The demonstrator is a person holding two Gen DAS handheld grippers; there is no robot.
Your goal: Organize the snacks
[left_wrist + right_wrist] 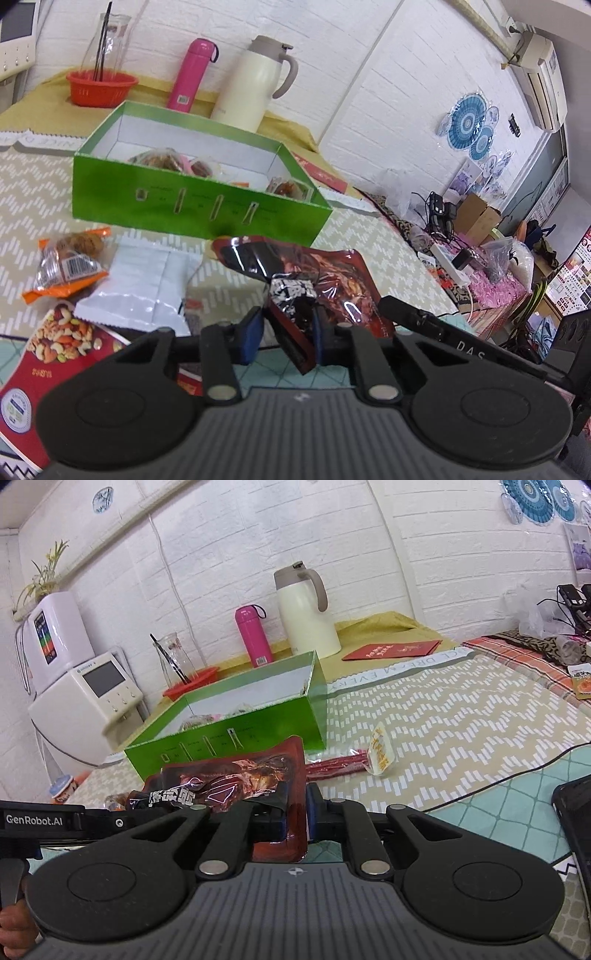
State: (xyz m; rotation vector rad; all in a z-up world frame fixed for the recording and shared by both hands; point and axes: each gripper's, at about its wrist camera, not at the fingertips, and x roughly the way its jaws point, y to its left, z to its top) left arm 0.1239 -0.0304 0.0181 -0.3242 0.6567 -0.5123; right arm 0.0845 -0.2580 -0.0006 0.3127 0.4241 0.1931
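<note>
Both hand-held grippers, left [284,328] and right [295,819], apparently pinch one dark-red snack packet [332,280] before green box [192,199].

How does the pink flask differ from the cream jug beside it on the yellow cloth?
The pink flask is slim and bright pink; the cream jug is wider, taller and off-white. The flask has a small loop strap at its cap; the jug has a large grey-brown side handle and lid. Both stand upright behind the green box.
</note>
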